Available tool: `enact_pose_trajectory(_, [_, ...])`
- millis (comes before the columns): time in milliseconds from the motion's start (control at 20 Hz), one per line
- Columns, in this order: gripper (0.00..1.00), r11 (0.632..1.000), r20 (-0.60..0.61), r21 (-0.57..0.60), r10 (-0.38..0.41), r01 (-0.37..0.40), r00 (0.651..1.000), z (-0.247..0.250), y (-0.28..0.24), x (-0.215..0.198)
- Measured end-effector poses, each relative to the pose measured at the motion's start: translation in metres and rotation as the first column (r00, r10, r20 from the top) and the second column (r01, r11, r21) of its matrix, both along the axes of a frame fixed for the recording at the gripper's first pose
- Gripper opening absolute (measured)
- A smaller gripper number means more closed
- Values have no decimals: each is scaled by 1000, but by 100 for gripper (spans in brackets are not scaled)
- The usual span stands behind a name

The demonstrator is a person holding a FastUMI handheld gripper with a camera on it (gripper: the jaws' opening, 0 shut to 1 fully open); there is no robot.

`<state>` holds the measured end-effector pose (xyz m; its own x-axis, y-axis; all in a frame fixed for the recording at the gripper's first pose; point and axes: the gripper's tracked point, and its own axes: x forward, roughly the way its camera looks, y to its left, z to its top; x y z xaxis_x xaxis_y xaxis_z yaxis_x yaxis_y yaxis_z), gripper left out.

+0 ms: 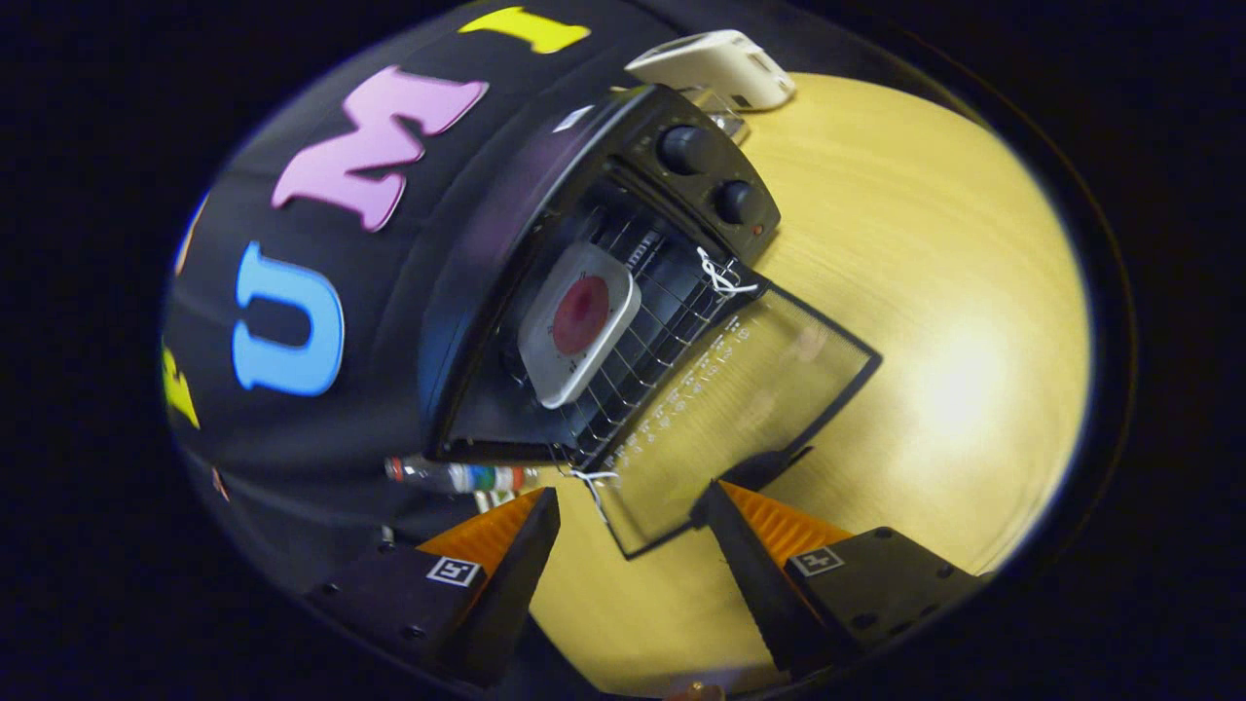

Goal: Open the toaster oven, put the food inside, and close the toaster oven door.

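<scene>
A black toaster oven [545, 243] stands on the wooden table [934, 292] with its glass door [740, 409] folded down flat and open. Inside, on the wire rack [652, 321], rests a white square plate [579, 326] carrying a round red piece of food [581, 313]. My gripper [628, 506] is rolled sideways, so the whole scene looks tilted. Its fingers are open and hold nothing. They straddle the near corner of the lowered door without touching it. The door handle [764, 467] lies just ahead of one fingertip.
Two black knobs [711, 175] sit on the oven's control panel. A white device [715, 66] lies on the table beyond the oven. A small bottle with a coloured label [458, 477] lies beside the oven near the booth wall. Bare tabletop stretches beyond the door.
</scene>
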<state>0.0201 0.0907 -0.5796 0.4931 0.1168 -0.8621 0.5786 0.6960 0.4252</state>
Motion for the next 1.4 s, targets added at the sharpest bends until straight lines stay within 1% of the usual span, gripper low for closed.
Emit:
enact_pose_trajectory(50, [99,994,-14,-75,83,-84,996,-1,-2,-13])
enact_pose_trajectory(100, [99,974,-32,-154,162,-165,986,-6,-7,-23])
enact_pose_trajectory(150, [99,942,-69,-224,240,-249,968,-12,-8,-35])
enact_pose_trajectory(200, [99,901,-120,-279,311,-333,943,-19,-10,-46])
enact_pose_trajectory(300, [99,816,-194,-361,407,-451,892,-34,-14,-61])
enact_pose_trajectory(350, [99,789,-223,-373,434,-488,873,-42,-11,-65])
enact_pose_trajectory(400, [99,779,-244,-368,447,-509,861,-49,-7,-69])
enact_pose_trajectory(500, [100,771,-269,-356,457,-528,848,-66,-4,-69])
enact_pose_trajectory(600, [100,756,-293,-371,456,-540,840,-82,-7,-63])
enact_pose_trajectory(750, [100,751,-319,-378,443,-541,838,-100,-11,-53])
enact_pose_trajectory(900, [100,739,-332,-398,436,-543,837,-111,-15,-43])
enact_pose_trajectory(1050, [100,755,-338,-382,422,-533,841,-113,-14,-41])
enact_pose_trajectory(1200, [99,746,-296,-414,432,-522,852,-103,-14,-39])
enact_pose_trajectory(1350, [99,756,-214,-444,431,-480,877,-78,-11,-38])
enact_pose_trajectory(1400, [99,753,-181,-463,437,-468,881,-69,-10,-36])
